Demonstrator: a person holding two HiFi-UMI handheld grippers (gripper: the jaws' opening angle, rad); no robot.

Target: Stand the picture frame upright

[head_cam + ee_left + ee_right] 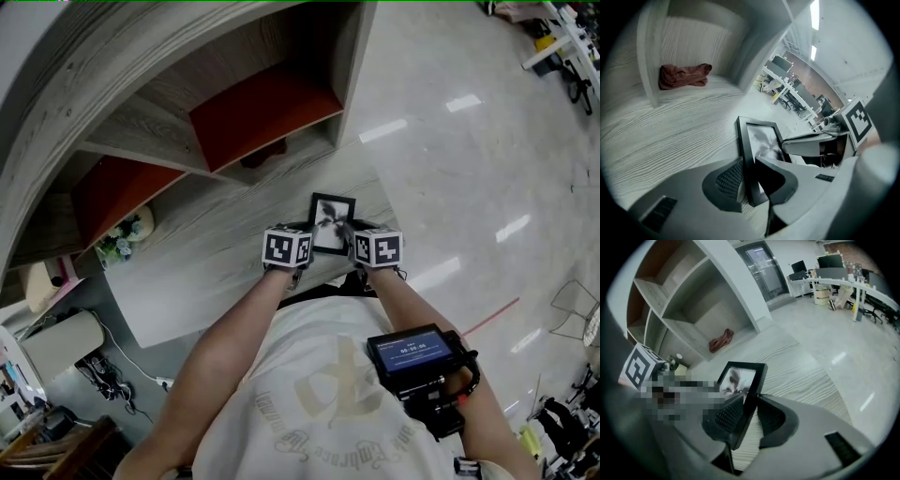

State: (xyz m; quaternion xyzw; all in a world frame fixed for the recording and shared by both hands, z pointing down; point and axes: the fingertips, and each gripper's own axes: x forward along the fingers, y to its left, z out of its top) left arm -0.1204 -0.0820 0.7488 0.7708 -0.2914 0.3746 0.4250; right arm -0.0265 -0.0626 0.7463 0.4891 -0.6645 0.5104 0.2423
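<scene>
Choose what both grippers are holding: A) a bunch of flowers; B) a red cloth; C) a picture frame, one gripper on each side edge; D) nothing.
C: the left gripper clamps the picture frame by its left edge and the right gripper by its right edge; the red cloth lies apart on the shelf.

Held side by side and angled downward, the left gripper [749, 180] and right gripper [745, 416] each pinch a side edge of the picture frame [331, 223] between them.

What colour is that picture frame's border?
The picture frame is black; best in right gripper view.
</scene>
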